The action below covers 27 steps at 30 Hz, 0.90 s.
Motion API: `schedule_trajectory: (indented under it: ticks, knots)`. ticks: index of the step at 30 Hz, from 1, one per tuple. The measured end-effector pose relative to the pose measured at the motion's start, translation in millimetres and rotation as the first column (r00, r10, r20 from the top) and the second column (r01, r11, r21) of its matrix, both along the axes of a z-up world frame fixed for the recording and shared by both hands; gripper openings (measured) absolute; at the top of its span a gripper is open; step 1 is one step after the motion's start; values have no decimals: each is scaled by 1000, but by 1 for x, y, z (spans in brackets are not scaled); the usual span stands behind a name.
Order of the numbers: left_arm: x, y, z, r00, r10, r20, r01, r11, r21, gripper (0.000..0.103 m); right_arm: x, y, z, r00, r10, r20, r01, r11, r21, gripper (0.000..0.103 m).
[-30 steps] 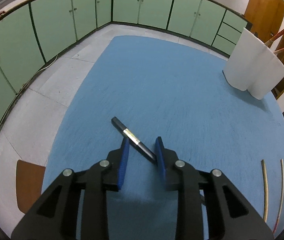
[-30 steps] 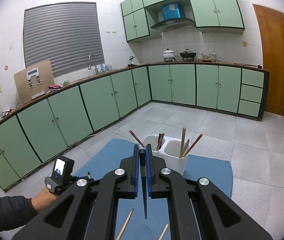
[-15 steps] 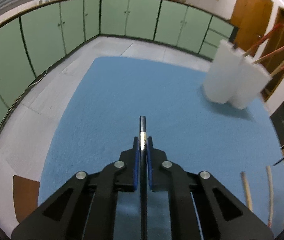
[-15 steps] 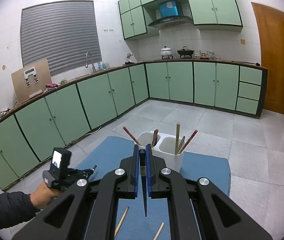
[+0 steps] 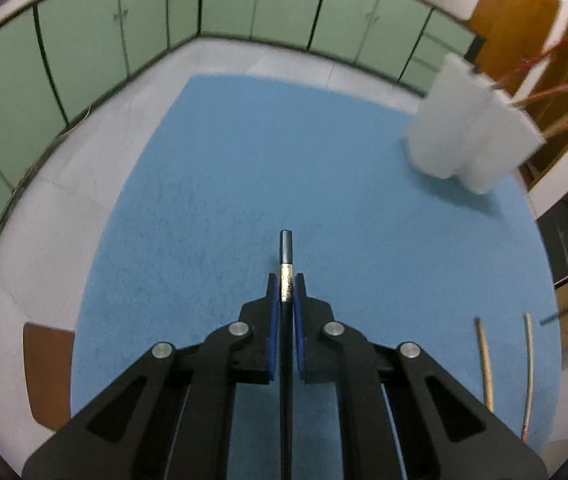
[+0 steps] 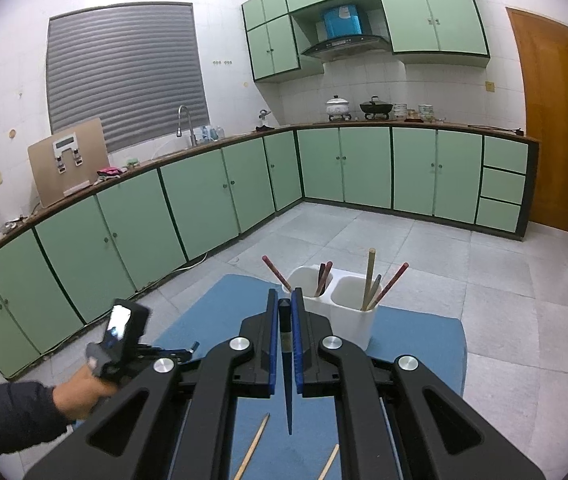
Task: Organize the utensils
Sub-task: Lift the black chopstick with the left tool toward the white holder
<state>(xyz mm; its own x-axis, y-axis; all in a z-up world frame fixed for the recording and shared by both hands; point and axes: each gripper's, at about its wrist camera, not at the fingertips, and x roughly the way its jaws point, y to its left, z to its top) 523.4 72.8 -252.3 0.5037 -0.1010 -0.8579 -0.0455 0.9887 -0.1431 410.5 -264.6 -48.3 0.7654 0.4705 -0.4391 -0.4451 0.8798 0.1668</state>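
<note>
My left gripper [image 5: 285, 280] is shut on a dark blue chopstick [image 5: 286, 248] and holds it above the blue mat [image 5: 243, 160]; its end sticks out past the fingertips. My right gripper [image 6: 284, 298] is shut on another dark blue chopstick [image 6: 285, 320], its thin tip pointing back under the jaws. The white two-cup holder [image 6: 340, 304] with several chopsticks stands just beyond the right gripper; it also shows in the left wrist view [image 5: 468, 136], far right. Two light wooden chopsticks [image 5: 484, 360] lie on the mat at the right, also in the right wrist view [image 6: 255, 440].
The mat covers a table above a tiled kitchen floor [image 6: 404, 240]. Green cabinets [image 6: 203, 200] line the walls. The person's left hand with the left gripper [image 6: 119, 340] is low left in the right wrist view. A brown stool seat [image 5: 47, 368] lies beside the table.
My left gripper closed on the dark blue chopstick that lay on the mat and lifted it, swinging toward the holder. The right gripper kept its chopstick and moved slightly closer to the holder.
</note>
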Motion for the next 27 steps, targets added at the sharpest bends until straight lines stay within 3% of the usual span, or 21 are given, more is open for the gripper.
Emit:
schedule_trajectory:
  ticks: [5,13,16,19,23,27]
  knots:
    - [16,-4,-14,996,-37,-86,41,998,48,9,4,-7,-2,1000,-13,-2,13,1000,12,6]
    - [38,-5,-16,994,-41,-101,49,996,74,18,7,-7,-4,1000,-14,-6,14,1000,3,6]
    - [42,-3,-15,993,-58,-107,65,995,69,6,8,-6,-4,1000,-17,-8,17,1000,1,6]
    - [35,-8,-9,993,-71,-96,78,994,70,6,7,-6,-3,1000,-22,-10,22,1000,-5,6]
    - [12,-12,28,995,-96,12,95,993,71,6,4,-3,2,1000,-25,-6,25,1000,-11,6]
    - [-18,-15,91,977,-128,173,122,992,42,6,1,2,10,1000,-20,3,20,1000,-17,6]
